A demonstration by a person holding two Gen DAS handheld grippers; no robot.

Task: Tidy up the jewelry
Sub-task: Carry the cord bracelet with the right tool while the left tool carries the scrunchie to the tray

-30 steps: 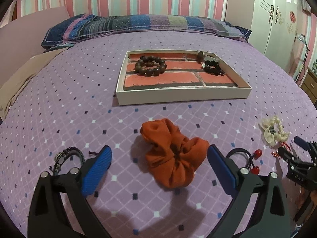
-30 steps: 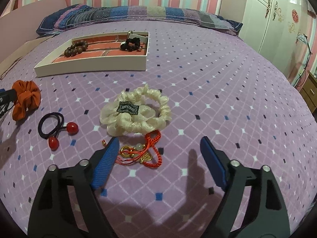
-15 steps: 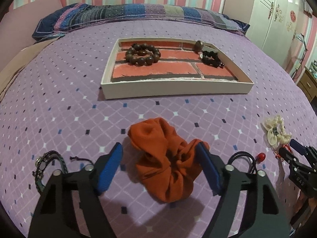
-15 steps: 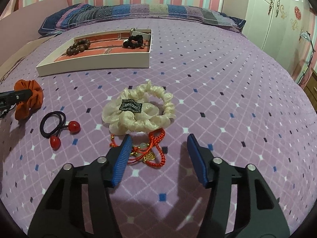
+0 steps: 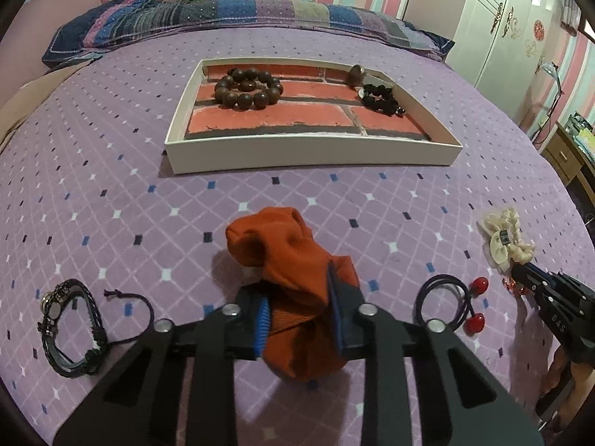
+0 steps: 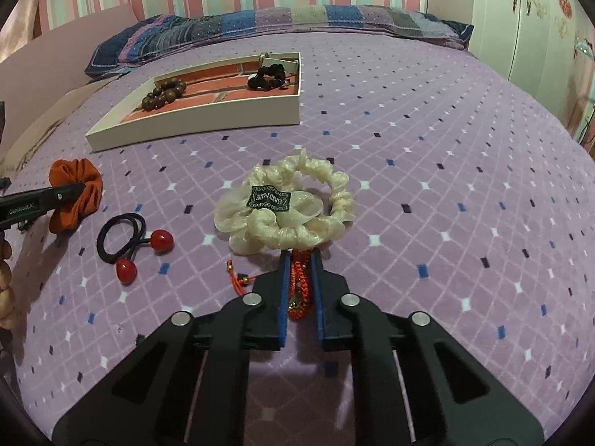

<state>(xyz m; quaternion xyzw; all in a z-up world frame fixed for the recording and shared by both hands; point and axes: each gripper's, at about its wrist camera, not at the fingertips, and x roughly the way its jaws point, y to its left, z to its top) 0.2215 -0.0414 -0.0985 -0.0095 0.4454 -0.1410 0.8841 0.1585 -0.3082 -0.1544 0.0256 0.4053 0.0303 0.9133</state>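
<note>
Your left gripper: clamped on crumpled orange fabric scrunchie, lower folds hidden between pads | Your right gripper: pinching red braided cord bracelet, mostly hidden; ruffled cream scrunchie touching ahead | White tray, brick-patterned, far ahead on bedspread.

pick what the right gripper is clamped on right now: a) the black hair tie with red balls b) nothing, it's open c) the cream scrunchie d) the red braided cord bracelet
d: in the right wrist view the right gripper has its blue pads closed on the red braided cord bracelet, while the cream scrunchie lies just beyond its tips and the black hair tie lies off to the left.
</note>
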